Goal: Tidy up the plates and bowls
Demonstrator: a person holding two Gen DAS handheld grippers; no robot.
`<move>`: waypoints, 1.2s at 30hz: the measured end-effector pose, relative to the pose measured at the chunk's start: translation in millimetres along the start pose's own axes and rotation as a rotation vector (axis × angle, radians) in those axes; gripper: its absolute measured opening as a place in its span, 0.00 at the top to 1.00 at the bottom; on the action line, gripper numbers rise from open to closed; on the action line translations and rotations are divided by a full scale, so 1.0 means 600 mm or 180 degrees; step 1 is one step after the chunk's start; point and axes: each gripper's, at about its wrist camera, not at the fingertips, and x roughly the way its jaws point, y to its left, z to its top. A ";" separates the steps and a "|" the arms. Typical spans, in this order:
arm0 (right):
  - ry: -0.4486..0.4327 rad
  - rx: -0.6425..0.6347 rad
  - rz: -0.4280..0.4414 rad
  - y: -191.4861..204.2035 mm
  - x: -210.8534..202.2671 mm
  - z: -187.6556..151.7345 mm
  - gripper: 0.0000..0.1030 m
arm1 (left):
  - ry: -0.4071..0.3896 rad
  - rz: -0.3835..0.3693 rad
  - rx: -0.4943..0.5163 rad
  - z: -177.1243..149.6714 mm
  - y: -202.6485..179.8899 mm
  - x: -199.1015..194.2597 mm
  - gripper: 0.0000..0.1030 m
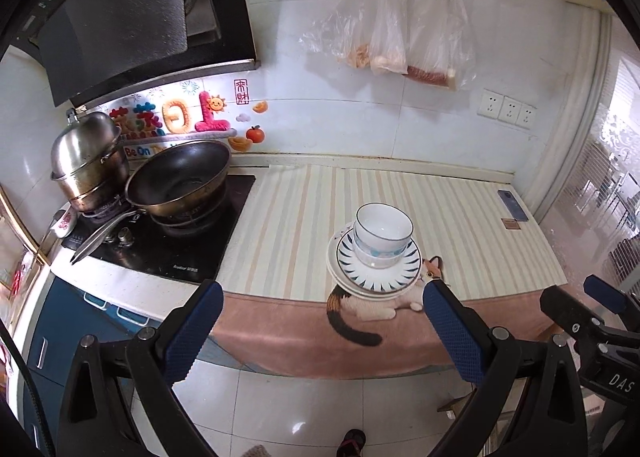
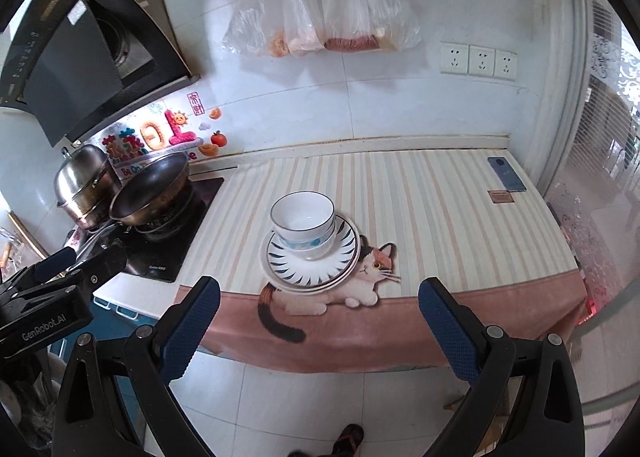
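A stack of plates (image 1: 380, 277) (image 2: 312, 265) with blue leaf marks sits on the striped counter mat near its front edge. Nested white bowls (image 1: 383, 235) (image 2: 303, 222) stand upright on the plates. My left gripper (image 1: 320, 293) is open and empty, held off the counter in front of the stack. My right gripper (image 2: 318, 289) is open and empty, also in front of the counter. The right gripper shows at the right edge of the left wrist view (image 1: 600, 293). The left gripper shows at the left of the right wrist view (image 2: 60, 261).
A stove (image 1: 168, 241) with a black wok (image 1: 180, 177) (image 2: 150, 189) and a steel pot (image 1: 88, 161) (image 2: 84, 181) is at the left. A phone (image 1: 513, 206) (image 2: 506, 174) lies at the back right. Plastic bags (image 1: 400, 29) hang on the wall. A cat picture (image 2: 360, 281) is on the mat.
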 end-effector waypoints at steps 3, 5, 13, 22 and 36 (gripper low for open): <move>-0.0080 0.0009 -0.0042 0.017 -0.041 -0.022 0.01 | -0.0024 0.0000 0.0030 -0.017 0.014 -0.027 0.00; -0.0128 0.0026 -0.0071 0.029 -0.070 -0.040 0.01 | -0.0045 0.0039 0.0034 -0.029 0.023 -0.047 0.00; -0.0230 -0.0009 -0.0121 0.070 -0.144 -0.082 0.01 | -0.0093 0.0037 -0.0024 -0.063 0.055 -0.095 0.00; -0.0275 -0.0053 -0.0135 0.096 -0.181 -0.106 0.01 | -0.0120 0.0079 -0.0032 -0.086 0.068 -0.121 0.00; -0.0275 -0.0073 -0.0185 0.105 -0.178 -0.114 0.01 | -0.0225 0.0140 -0.0005 -0.094 0.070 -0.130 0.00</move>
